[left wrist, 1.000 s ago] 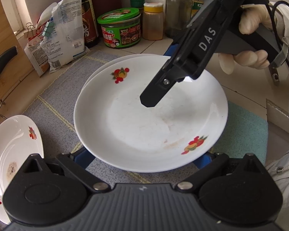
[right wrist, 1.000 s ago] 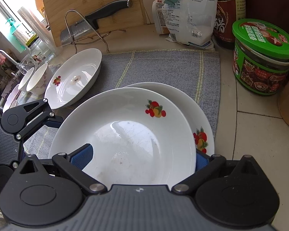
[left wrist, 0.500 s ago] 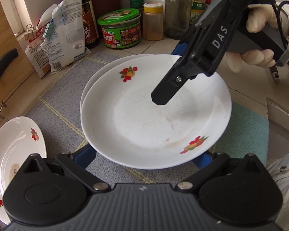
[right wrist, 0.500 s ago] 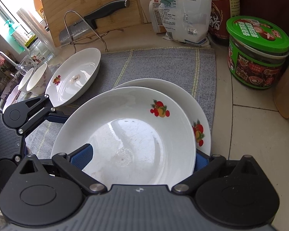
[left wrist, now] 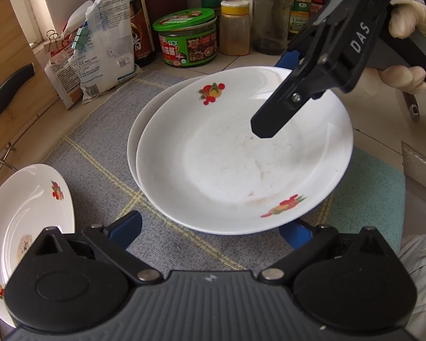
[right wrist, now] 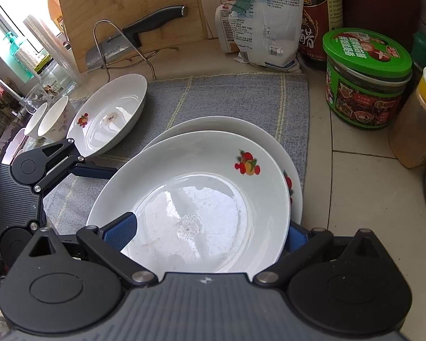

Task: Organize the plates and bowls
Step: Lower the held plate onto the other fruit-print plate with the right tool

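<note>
Between the right gripper's (right wrist: 210, 231) blue pads (right wrist: 119, 231) sat a white fruit-print plate (right wrist: 190, 199), its near rim clamped by them and its far part overlapping a second matching plate (right wrist: 213, 125) that lay beneath on the grey mat (right wrist: 227, 96). Opposite, the left gripper (left wrist: 210, 231) stood with fingers spread wide, clear of the rim and gripping nothing. Left of it: a third plate (left wrist: 28, 213) (a brown smear on its base). Beyond the right gripper, to the left: two small bowls (right wrist: 49, 116), a cleaver (right wrist: 133, 37) against a wooden board (right wrist: 127, 2). Far right: a green-lidded jar (right wrist: 366, 76), a yellow-capped spice jar (right wrist: 417, 119). A gloved hand (left wrist: 403, 74) held the right gripper's handle.
</note>
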Available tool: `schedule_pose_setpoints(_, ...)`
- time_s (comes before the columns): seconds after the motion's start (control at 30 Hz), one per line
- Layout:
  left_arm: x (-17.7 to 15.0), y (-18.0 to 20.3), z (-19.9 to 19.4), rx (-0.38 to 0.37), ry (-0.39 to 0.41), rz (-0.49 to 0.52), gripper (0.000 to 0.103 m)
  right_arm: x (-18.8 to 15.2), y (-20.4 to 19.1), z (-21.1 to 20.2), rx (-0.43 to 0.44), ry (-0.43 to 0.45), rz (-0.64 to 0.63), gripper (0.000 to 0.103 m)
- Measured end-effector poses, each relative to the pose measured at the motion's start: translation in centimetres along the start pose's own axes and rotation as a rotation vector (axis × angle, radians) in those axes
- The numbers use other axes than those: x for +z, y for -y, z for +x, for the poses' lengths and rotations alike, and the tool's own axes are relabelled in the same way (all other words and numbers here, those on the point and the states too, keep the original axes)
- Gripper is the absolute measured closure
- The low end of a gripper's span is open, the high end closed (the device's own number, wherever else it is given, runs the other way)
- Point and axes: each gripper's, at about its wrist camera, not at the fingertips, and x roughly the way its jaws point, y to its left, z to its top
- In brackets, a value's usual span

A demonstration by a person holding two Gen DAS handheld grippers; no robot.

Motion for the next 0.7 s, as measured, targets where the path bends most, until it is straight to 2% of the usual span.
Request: schedule_pose_setpoints(0.7,-0.3,-0.4,0.0,0.025,0.015,-0.06,0.001,-0.7,-1.5,-0.7,-0.11,-0.022,-0.041,0.0)
